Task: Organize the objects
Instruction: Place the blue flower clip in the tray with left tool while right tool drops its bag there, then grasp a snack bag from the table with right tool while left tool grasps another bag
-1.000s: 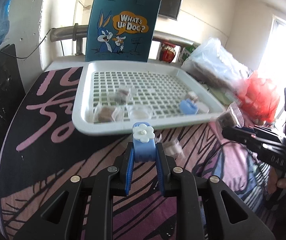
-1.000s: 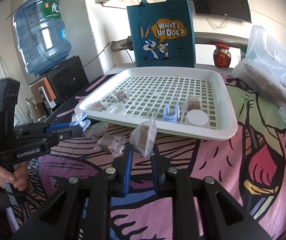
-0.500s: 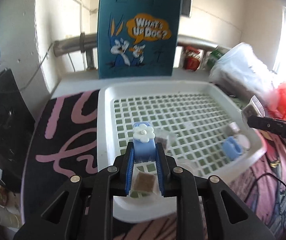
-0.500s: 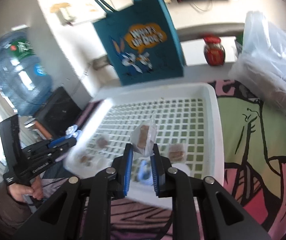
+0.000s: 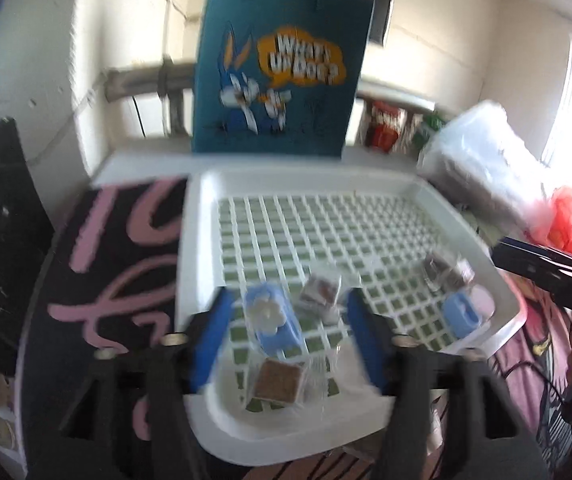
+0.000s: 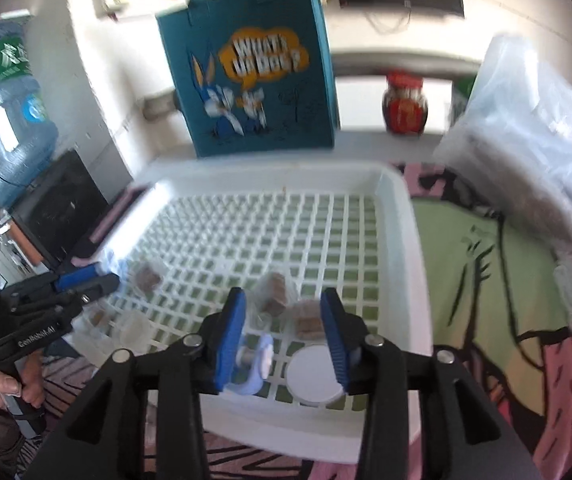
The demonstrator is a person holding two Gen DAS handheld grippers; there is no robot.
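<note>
Both claws hang spread over the white grid tray [image 5: 194,280]. Between the left gripper [image 5: 286,332] fingers lies the blue flower clip [image 5: 272,316]; a wrapped snack [image 6: 274,292] lies between the right gripper [image 6: 284,332] fingers.

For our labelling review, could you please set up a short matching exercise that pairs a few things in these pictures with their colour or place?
Things:
1. flower clip
2. round lid
3. tote bag
4. jar

Colour or place:
a. red, on the ledge behind the tray
b. blue with a white flower, lying in the white tray between the open left gripper fingers
c. teal, standing upright behind the tray
d. white, in the tray's near part by the right gripper

Pairs: 1-b, 2-d, 3-c, 4-a
</note>
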